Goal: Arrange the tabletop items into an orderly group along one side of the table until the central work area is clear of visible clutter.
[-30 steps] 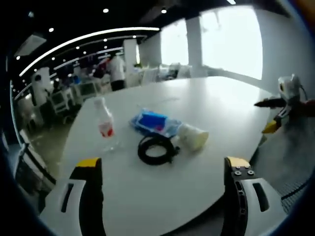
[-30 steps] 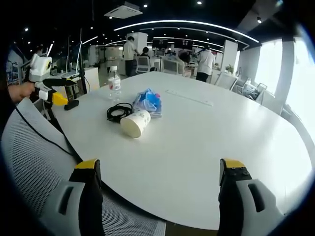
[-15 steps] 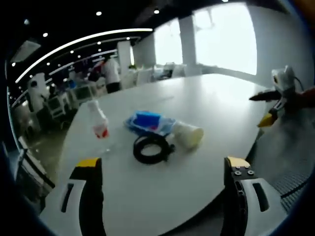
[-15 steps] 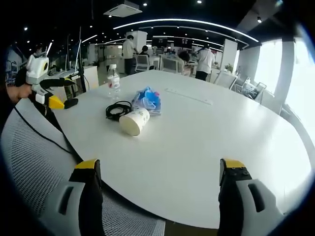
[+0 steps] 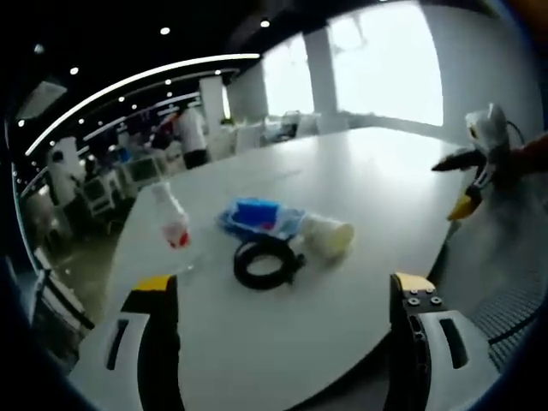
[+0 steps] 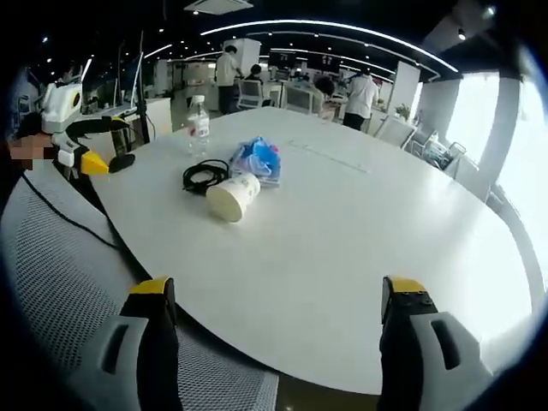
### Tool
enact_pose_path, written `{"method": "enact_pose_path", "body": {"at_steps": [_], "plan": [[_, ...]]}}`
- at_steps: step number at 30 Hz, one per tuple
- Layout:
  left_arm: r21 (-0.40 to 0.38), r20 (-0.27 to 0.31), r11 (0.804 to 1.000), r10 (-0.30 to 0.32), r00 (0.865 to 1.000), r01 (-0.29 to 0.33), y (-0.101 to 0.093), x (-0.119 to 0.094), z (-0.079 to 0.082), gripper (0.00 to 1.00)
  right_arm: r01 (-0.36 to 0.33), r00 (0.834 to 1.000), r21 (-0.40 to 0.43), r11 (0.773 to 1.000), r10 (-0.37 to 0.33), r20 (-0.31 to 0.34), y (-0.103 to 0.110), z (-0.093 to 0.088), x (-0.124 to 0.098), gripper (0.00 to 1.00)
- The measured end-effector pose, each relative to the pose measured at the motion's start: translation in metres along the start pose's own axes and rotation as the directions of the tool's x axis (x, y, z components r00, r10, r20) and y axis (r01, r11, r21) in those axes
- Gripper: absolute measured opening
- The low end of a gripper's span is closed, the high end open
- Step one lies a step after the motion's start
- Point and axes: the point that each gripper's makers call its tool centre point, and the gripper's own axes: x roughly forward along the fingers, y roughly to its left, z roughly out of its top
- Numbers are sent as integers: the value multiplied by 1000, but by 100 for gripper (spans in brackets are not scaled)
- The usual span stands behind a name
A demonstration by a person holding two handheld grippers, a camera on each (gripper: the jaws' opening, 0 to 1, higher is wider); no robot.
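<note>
A large white round counter (image 6: 360, 231) stands in an open office with ceiling lights and bright windows. Four things sit in a loose cluster toward one side of it.

In the left gripper view, a clear water bottle (image 5: 173, 224) with a red label stands upright at the left of the cluster. Near it to the right lies a crumpled plastic bag (image 5: 259, 217) with something blue inside. A black coiled cable (image 5: 266, 260) lies just in front of the bag. A white paper cup (image 5: 326, 236) lies on its side, just beside the cable and touching the bag's edge, its mouth turned toward the right of this view.

In the right gripper view, the bottle (image 6: 198, 126) is the farthest of the four, the bag (image 6: 258, 160) is to its right, the cable (image 6: 204, 176) is in front of it, and the cup (image 6: 229, 196) is nearest, its open mouth facing the camera.

The left hand-held gripper (image 5: 282, 295) is released, its yellow-tipped jaws wide apart and holding nothing, short of the cluster. The right hand-held gripper (image 6: 281, 300) is also released and empty, its jaws spread over the counter's near edge. A grey mesh chair back (image 6: 60, 282) sits below it at the left. Each gripper appears at the edge of the other's view, off to the counter's side.

People stand among desks in the background.
</note>
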Motion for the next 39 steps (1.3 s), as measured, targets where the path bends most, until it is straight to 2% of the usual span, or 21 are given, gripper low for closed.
{"method": "enact_pose_path", "body": {"at_steps": [6,16,19,23,25,39], "plan": [[4,0,1000,5,1000,-5,0,0,0,100,-31,999,-35,999,31,-16,-3,28,5,95],[0,14,1000,-7,1000,7,-2,0,2,100,-76,997,-89,993,76,6,-6,83,17,89],[0,7,1000,-10,1000,10,-2,0,1,100,-85,996,-76,993,87,14,-9,96,19,88],[8,7,1000,-14,1000,14,-3,0,1,100,-89,996,-80,993,91,22,-12,106,22,88],[18,8,1000,-10,1000,10,-2,0,1,100,-81,996,-108,991,85,35,-14,114,25,87],[38,12,999,-2,1000,1,0,-1,1,100,-92,994,-171,981,102,50,-11,130,54,86]]}}
